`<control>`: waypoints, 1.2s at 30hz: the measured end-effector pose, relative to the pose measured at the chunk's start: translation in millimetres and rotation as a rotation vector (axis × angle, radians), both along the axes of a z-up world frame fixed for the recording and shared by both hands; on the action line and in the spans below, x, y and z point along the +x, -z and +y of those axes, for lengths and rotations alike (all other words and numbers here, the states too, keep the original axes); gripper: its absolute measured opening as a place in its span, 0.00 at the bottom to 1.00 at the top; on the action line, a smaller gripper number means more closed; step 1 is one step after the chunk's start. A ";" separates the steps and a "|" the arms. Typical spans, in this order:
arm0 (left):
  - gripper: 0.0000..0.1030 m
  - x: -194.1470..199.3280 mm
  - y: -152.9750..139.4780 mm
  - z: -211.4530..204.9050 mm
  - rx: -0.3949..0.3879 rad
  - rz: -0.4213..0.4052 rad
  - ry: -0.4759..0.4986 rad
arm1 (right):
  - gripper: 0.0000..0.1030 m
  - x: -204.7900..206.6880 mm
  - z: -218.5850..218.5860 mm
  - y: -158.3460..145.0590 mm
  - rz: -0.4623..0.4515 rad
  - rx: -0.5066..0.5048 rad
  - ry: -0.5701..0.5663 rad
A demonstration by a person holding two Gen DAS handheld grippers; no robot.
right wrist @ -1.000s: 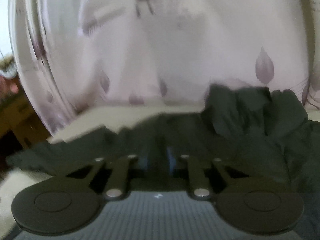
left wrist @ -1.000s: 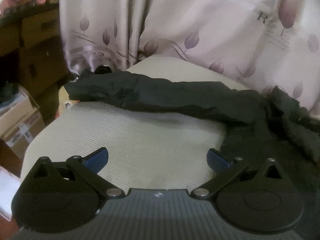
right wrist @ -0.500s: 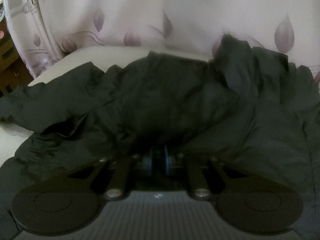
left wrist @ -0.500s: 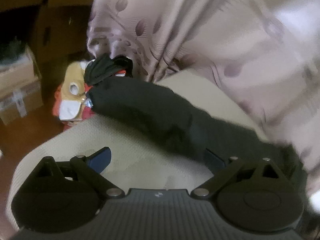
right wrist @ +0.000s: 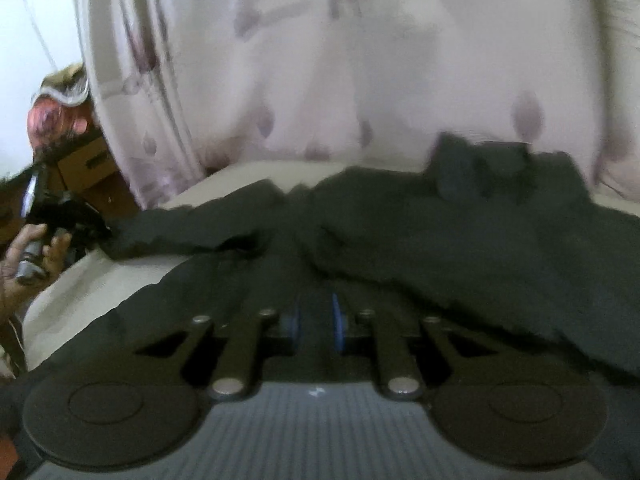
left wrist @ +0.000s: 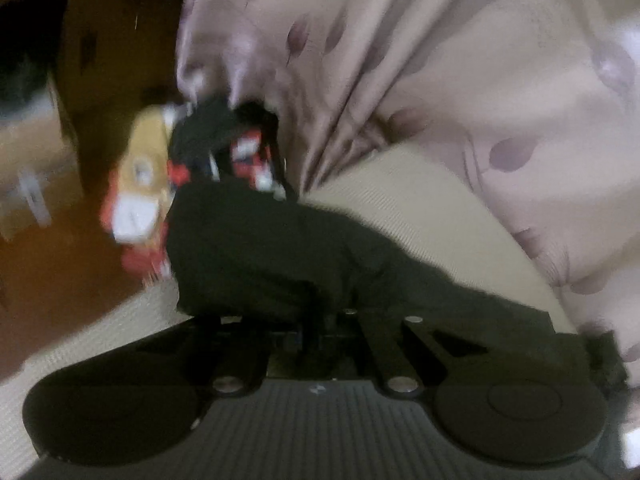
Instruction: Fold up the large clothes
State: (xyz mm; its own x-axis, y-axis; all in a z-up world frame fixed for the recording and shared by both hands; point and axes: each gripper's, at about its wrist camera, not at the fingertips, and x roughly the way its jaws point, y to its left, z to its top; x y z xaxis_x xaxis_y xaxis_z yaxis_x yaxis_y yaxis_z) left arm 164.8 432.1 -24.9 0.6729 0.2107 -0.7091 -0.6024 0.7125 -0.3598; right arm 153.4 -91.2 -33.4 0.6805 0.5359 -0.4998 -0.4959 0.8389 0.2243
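A large black garment (left wrist: 280, 256) lies across a cream textured table (left wrist: 432, 208). In the left wrist view my left gripper (left wrist: 320, 320) is shut on a long sleeve-like end of the garment, and the cloth hides its pads. In the right wrist view the garment (right wrist: 460, 240) spreads wide over the table (right wrist: 100, 280). My right gripper (right wrist: 316, 324) is shut on a fold of it, and the blue pads (right wrist: 338, 326) show with cloth pinched between them.
A pale curtain with purple leaf prints (left wrist: 440, 60) hangs right behind the table. A heap of red, white and yellow things (left wrist: 140, 200) lies off the table's far left end. Cardboard boxes (left wrist: 32, 168) stand on the brown floor. The person's left hand (right wrist: 28, 256) shows at the left.
My left gripper has moved forward onto the black sleeve end and shut on it; it was open before. My right gripper stays shut on the garment and has lifted it.
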 end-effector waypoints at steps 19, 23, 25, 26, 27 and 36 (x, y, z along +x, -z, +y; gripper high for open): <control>0.05 68.9 -176.8 -432.2 0.269 -0.378 0.773 | 0.17 -64.9 -174.3 -17.5 -0.017 0.164 0.307; 0.05 76.1 -141.1 -502.4 0.270 -0.336 0.910 | 0.18 -74.5 -204.9 -7.8 0.010 0.202 0.352; 0.09 80.8 -120.0 -528.0 0.280 -0.319 0.979 | 0.18 -76.5 -217.3 -3.1 0.019 0.219 0.366; 0.14 81.0 -110.1 -537.9 0.297 -0.315 1.003 | 0.18 -77.4 -221.6 -1.7 0.020 0.225 0.368; 0.29 80.7 -99.7 -546.8 0.326 -0.315 1.020 | 0.18 -77.8 -224.8 -0.9 0.020 0.228 0.369; 1.00 32.9 -96.3 -522.4 0.344 -0.505 1.053 | 0.20 -68.2 -227.2 -1.3 0.013 0.257 0.352</control>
